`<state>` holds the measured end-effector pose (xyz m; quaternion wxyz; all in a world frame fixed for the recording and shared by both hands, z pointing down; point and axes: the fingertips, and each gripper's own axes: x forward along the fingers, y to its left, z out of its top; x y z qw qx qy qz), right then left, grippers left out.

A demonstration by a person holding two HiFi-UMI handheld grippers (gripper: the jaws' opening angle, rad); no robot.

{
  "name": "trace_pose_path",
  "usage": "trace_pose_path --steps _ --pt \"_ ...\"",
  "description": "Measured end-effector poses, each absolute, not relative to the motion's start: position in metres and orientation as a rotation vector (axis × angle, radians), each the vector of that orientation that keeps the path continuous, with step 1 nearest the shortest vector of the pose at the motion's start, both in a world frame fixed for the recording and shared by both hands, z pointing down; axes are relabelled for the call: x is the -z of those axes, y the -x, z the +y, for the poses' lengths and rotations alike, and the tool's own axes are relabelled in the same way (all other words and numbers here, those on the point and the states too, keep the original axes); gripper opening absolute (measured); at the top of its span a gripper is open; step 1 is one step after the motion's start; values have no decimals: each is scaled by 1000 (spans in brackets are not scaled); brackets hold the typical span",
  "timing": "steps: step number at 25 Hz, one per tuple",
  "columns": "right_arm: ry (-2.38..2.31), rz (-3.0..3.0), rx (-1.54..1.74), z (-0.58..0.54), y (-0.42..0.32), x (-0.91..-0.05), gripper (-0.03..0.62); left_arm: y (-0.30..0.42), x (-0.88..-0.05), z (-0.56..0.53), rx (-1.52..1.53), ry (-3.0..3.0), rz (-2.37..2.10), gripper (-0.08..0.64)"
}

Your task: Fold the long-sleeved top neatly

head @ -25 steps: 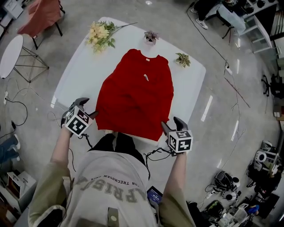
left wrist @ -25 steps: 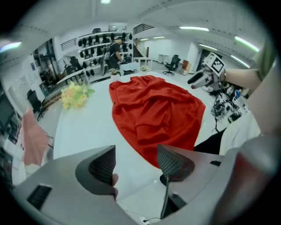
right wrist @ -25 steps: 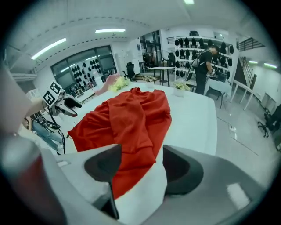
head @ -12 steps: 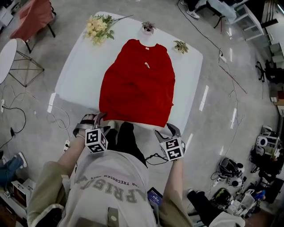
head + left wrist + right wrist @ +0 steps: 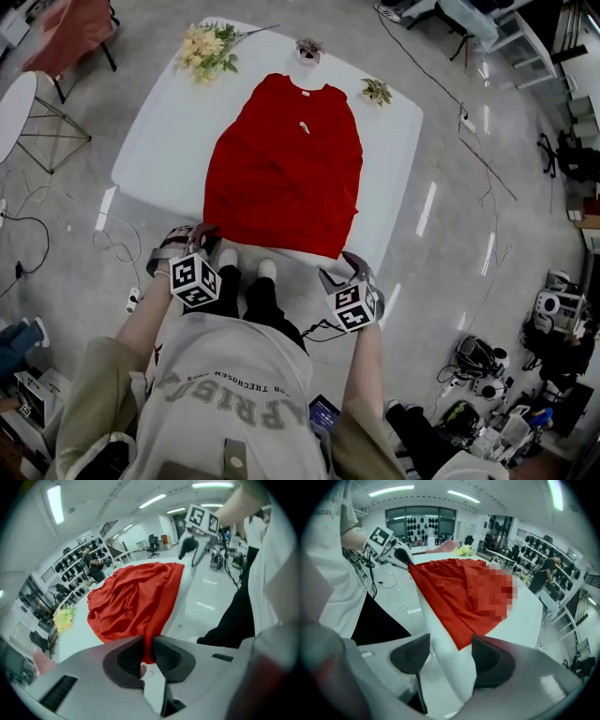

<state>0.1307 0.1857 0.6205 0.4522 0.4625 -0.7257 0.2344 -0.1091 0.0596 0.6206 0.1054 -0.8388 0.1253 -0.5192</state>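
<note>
From my head, the red top [image 5: 281, 169] lies spread flat on the white table [image 5: 155, 141], collar far from me and hem at the near edge, but my claws' jaws are too small there to read. The view from my left claw [image 5: 151, 645] settles it: its jaws have just been closing and now pinch the hem's left corner, red cloth squeezed between the dark ribbed pads. The view from my right claw [image 5: 450, 654] shows its jaws spread wide, with the hem's right corner just ahead of them and untouched, and the table's rounded edge running between them. That view also catches the left claw across the hem, holding its corner. The top is thin, soft cloth, rumpled into shallow folds. The table is smooth and glossy with rounded corners. Yellow flowers [image 5: 208, 49] and two plants [image 5: 377, 91] sit along the far edge.
</note>
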Motion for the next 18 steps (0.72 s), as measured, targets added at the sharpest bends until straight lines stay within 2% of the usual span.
trace_pose_path --steps 7,14,15,17,18 --pt "-936 -1876 -408 172 -134 -633 279 102 -560 53 1456 2872 609 44" --pt "-880 -1940 -307 164 -134 -635 270 99 -557 52 1512 2843 788 44" --pt "-874 -1940 -292 164 -137 -635 254 100 -557 52 1522 2835 799 44" --pt "-857 -1929 -251 166 -144 -634 146 102 -559 53 1546 2806 810 44" --pt "-842 -1928 -232 168 -146 -633 144 103 -560 54 1562 2787 809 44"
